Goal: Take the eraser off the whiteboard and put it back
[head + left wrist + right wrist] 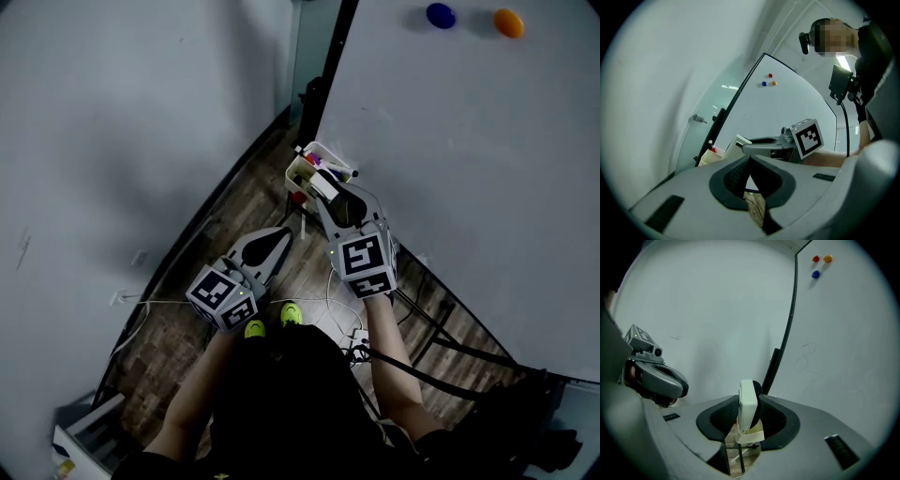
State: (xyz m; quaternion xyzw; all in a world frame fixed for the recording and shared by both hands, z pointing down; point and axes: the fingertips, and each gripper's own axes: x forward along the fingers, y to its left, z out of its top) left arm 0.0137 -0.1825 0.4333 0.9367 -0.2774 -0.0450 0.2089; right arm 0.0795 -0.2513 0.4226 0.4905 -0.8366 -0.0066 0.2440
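Note:
The eraser (323, 189), white with a black felt side, stands on edge between the jaws of my right gripper (322, 195), which is shut on it. In the right gripper view the eraser (748, 406) sticks up between the pads just above a cream tray (751, 435). That tray (302, 170) hangs at the whiteboard's (469, 159) lower left corner and holds markers. My left gripper (287, 234) is shut with nothing in it, low and to the left of the right one. In its own view its jaws meet (749, 164), and the right gripper (761, 143) shows ahead.
Coloured magnets (440, 15) (508, 22) sit high on the whiteboard. A grey wall (122, 141) closes the left side. The board's black frame (333, 66) and stand legs (441, 328) rise from a wooden floor (234, 216) with cables. A person's yellow shoes (272, 321) show below.

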